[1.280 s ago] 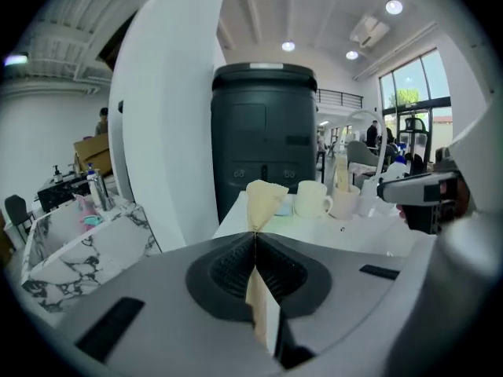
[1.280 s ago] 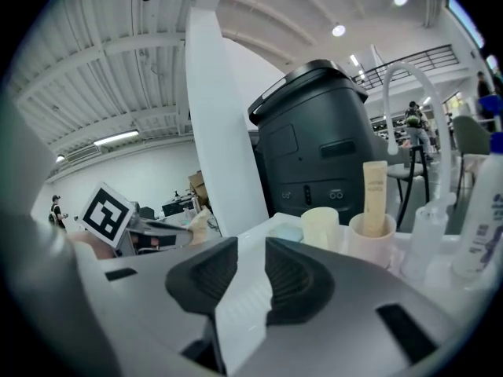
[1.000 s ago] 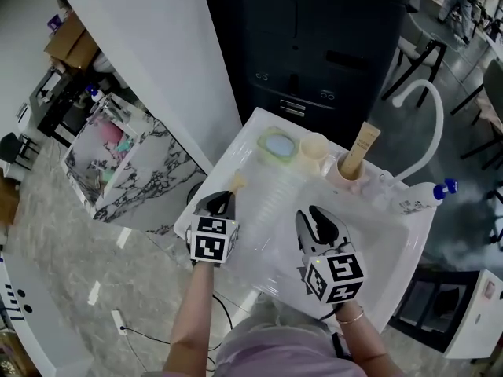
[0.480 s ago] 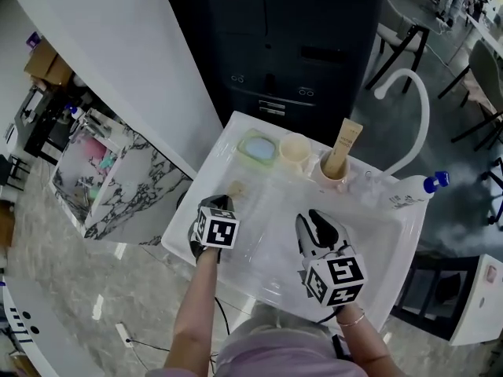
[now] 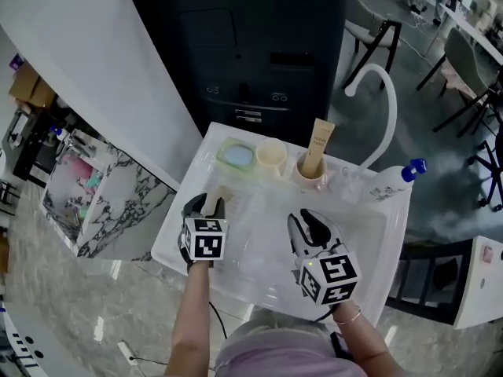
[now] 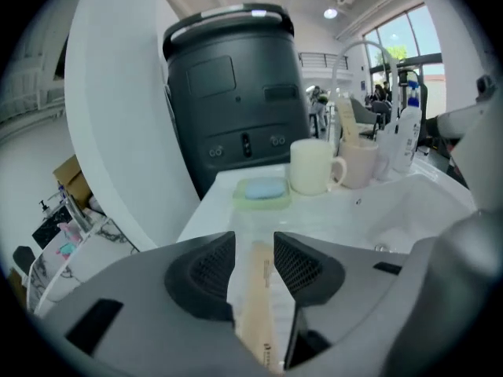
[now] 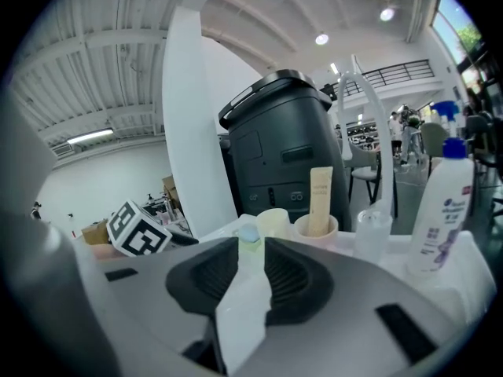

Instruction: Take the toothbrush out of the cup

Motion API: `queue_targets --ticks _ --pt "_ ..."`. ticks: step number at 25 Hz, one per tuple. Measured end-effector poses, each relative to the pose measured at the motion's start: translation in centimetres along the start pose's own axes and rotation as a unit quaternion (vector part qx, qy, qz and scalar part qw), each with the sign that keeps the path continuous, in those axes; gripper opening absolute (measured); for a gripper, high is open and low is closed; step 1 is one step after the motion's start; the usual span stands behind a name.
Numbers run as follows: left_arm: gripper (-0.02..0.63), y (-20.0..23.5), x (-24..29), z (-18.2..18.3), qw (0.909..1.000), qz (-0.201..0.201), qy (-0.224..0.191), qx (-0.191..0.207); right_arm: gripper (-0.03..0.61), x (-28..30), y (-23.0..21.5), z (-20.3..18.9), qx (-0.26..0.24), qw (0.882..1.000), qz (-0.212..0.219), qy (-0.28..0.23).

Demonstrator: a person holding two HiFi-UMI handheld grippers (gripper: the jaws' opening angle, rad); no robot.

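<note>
The toothbrush (image 6: 255, 305), a flat tan handle, lies on the white counter lengthwise between the jaws of my left gripper (image 6: 253, 246). Those jaws are opening and the pads stand clear of the handle on both sides. In the head view the left gripper (image 5: 206, 204) is low over the counter's left part, with the toothbrush's pale end (image 5: 223, 194) just beyond it. The pink cup (image 5: 308, 177) at the back holds only a tan tube (image 5: 318, 141). My right gripper (image 5: 308, 218) hovers over the basin, slightly open, and only the white sink shows between its jaws (image 7: 251, 261).
A cream mug (image 5: 271, 155) and a green soap dish (image 5: 234, 155) stand left of the pink cup. A clear glass (image 5: 350, 184), a white bottle with a blue cap (image 5: 393, 183) and the arched faucet (image 5: 377, 93) are on the right. A dark cabinet (image 5: 244, 61) stands behind the sink.
The left gripper has come down to the counter with the toothbrush, and its jaws have parted from shut. The right gripper has shifted a little over the basin.
</note>
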State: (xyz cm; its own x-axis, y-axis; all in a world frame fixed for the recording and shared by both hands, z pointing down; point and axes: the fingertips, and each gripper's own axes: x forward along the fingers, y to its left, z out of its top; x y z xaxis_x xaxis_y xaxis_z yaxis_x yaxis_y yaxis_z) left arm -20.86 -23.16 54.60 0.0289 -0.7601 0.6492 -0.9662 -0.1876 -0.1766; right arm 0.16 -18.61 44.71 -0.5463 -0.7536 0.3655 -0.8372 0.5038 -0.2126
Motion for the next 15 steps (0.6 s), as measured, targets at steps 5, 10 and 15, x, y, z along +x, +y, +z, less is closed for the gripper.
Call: queue_targets --ticks 5,10,15 --pt "0.166 -3.3 -4.0 8.4 0.9935 -0.032 -0.108 0.018 0.106 -1.9 -1.3 1.3 0.005 0.999 -0.028 -0.024" --pt "0.173 -8.7 -6.9 15.3 0.9754 -0.100 -0.196 -0.004 0.106 -4.2 -3.2 2.2 0.010 0.997 -0.061 -0.048" --pt "0.176 -13.8 -5.9 19.4 0.9577 -0.164 -0.235 -0.029 0.104 -6.2 -5.4 2.7 0.020 0.993 -0.096 -0.061"
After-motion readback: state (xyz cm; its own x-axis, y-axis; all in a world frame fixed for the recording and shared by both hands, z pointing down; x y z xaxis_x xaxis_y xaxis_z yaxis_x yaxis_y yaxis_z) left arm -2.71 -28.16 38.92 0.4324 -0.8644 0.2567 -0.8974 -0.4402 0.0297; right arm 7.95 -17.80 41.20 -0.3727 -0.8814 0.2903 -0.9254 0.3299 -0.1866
